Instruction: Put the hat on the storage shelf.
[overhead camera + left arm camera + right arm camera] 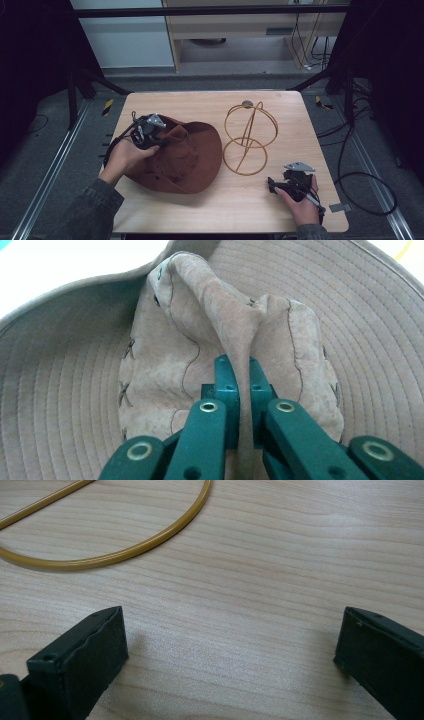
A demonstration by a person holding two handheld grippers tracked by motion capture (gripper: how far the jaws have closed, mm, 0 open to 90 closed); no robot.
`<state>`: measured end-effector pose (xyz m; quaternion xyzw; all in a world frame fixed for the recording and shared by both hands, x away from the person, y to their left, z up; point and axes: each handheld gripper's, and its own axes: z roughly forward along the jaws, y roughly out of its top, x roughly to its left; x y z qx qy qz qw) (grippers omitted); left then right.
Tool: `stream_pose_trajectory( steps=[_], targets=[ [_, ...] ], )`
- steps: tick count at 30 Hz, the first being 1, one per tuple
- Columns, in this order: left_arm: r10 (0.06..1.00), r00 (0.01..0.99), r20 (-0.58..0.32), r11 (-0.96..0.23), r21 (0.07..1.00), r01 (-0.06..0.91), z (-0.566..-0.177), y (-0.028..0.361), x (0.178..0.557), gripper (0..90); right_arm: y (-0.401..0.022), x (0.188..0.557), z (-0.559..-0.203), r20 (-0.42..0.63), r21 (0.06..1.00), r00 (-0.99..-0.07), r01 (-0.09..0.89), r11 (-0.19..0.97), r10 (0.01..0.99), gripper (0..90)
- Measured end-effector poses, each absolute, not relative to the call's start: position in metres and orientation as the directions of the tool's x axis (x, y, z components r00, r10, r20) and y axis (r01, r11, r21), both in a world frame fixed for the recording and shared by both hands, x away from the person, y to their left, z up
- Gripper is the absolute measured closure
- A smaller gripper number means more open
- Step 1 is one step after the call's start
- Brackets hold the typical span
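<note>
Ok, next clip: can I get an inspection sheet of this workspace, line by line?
Surface: wooden table, bare grain, no marks seen.
Job's things: brown hat at table's left; wire stand upright beside it, apart from it.
Clutter: nothing seen.
Grippers: left tool shut on a fold of the hat's crown; right tool open, low over bare wood near the stand's base ring.
Cables: black cable loops on the floor at right.
Surroundings: metal rail along the left; cabinet behind.
</note>
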<state>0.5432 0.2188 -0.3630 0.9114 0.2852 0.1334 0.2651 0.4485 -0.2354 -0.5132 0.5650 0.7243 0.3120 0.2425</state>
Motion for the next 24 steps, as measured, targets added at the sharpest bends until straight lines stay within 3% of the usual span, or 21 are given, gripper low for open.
stream_pose_trajectory(
  steps=[24],
  targets=[
    [0.613,0.777,0.142,-0.645,0.658,0.388,-0.295,0.247,0.516,88.5,-0.235,0.449,-0.513,0.004,0.726,-0.237,0.669,0.16,0.972,0.5]
  ],
)
